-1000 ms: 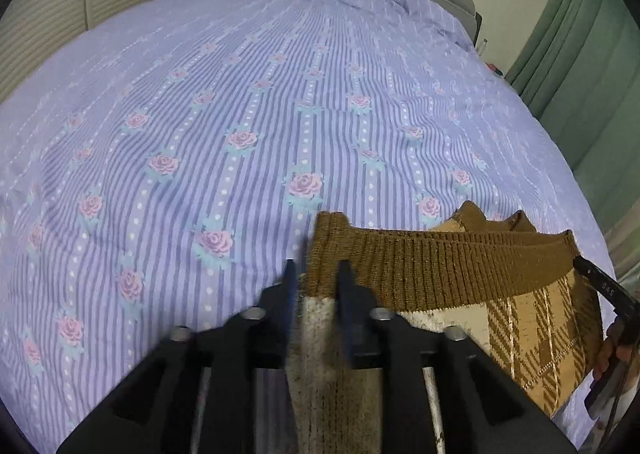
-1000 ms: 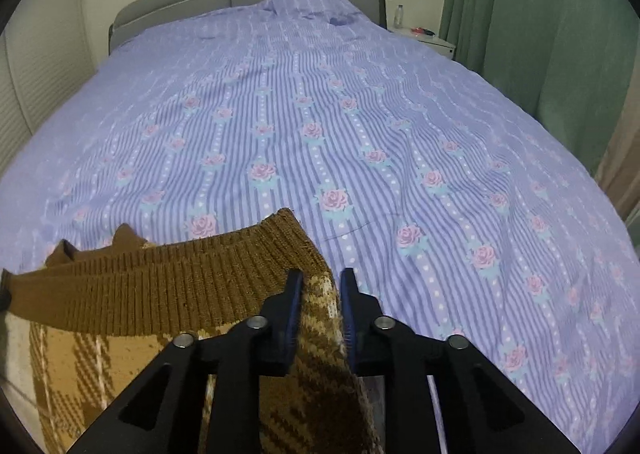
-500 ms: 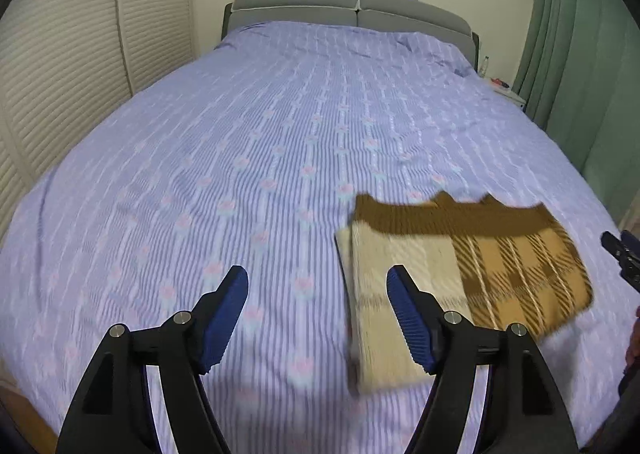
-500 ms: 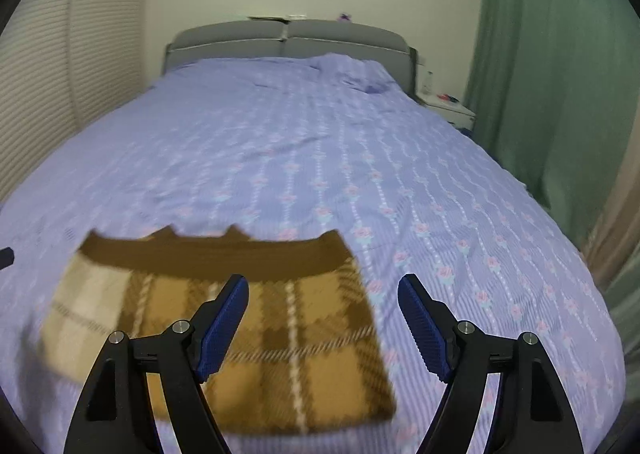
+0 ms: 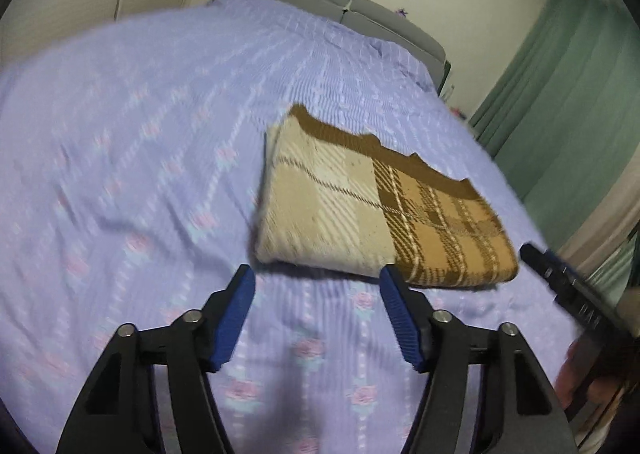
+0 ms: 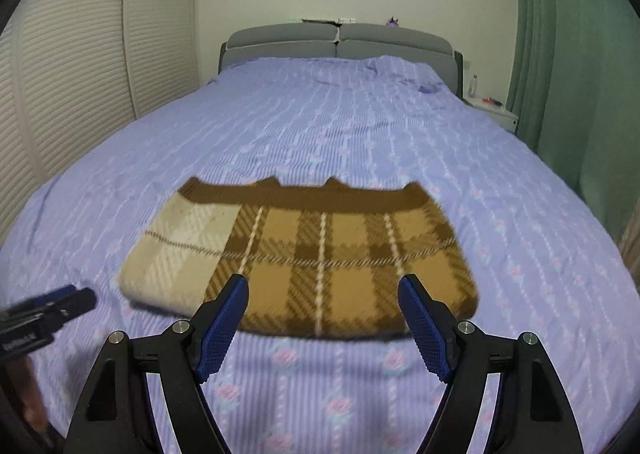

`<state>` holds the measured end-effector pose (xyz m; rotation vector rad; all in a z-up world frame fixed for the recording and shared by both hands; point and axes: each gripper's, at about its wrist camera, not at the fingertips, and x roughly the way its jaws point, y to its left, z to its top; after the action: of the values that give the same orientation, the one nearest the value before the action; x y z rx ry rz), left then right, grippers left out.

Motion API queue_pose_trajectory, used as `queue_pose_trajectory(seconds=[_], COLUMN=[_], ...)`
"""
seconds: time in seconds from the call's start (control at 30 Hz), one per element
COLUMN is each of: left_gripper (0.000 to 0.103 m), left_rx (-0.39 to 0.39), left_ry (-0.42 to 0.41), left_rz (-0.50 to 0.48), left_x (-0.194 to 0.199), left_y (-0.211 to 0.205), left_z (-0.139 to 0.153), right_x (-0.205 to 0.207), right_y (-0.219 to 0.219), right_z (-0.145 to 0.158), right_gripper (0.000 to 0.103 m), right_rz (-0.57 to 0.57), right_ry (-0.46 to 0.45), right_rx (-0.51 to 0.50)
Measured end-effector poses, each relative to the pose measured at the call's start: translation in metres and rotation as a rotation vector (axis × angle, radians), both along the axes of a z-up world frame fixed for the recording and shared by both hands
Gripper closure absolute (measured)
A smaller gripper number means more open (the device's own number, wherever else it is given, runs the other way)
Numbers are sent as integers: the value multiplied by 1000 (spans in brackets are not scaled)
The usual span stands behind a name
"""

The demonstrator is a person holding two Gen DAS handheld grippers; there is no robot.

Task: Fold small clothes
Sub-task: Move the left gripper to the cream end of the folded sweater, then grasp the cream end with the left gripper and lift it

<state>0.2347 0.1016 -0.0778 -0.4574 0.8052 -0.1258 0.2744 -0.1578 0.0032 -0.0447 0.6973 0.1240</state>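
A folded brown, tan and cream plaid knit garment point(image 5: 380, 210) with a dark brown ribbed band lies flat on the purple flowered bedspread point(image 5: 140, 158). It also shows in the right wrist view point(image 6: 312, 254). My left gripper point(image 5: 316, 294) is open and empty, above the bed just short of the garment's near edge. My right gripper point(image 6: 324, 298) is open and empty, above the garment's near edge. The right gripper's tip point(image 5: 568, 286) shows at the right of the left wrist view, and the left gripper's tip point(image 6: 52, 310) at the left of the right wrist view.
The bed has a grey headboard point(image 6: 340, 42) at the far end. Slatted wardrobe doors point(image 6: 72, 66) stand on the left and green curtains point(image 6: 576, 54) on the right. A white nightstand point(image 6: 492, 110) with small items stands beside the headboard.
Both grippers let go of the garment's ribbed edge, opened wide and drew back and up. The garment now lies folded on the bed. The left view has tilted.
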Motion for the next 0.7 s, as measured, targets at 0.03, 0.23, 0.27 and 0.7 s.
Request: queue_pose_trajectory(seconds=[0.03,0.23,0.27,0.7], left_gripper=[47,50,50,50], left_rx=[-39,-238,-265,-405], left_ry=[12,69,80,77], left_rz=[8,54,58,111], left_x=[4,25,28,72], left_y=[1,8,9,13], left_z=[-8,-43,-48,-78], right_x=[-1,2,4,36], right_y=[2,4,3,-19], right_z=[-4,-23,-26,-50], right_gripper=[26,26,26,26], right_rz=[-7,-7,-13,-79], right_ry=[4,53,68,129], right_rx=[5,71,77,96])
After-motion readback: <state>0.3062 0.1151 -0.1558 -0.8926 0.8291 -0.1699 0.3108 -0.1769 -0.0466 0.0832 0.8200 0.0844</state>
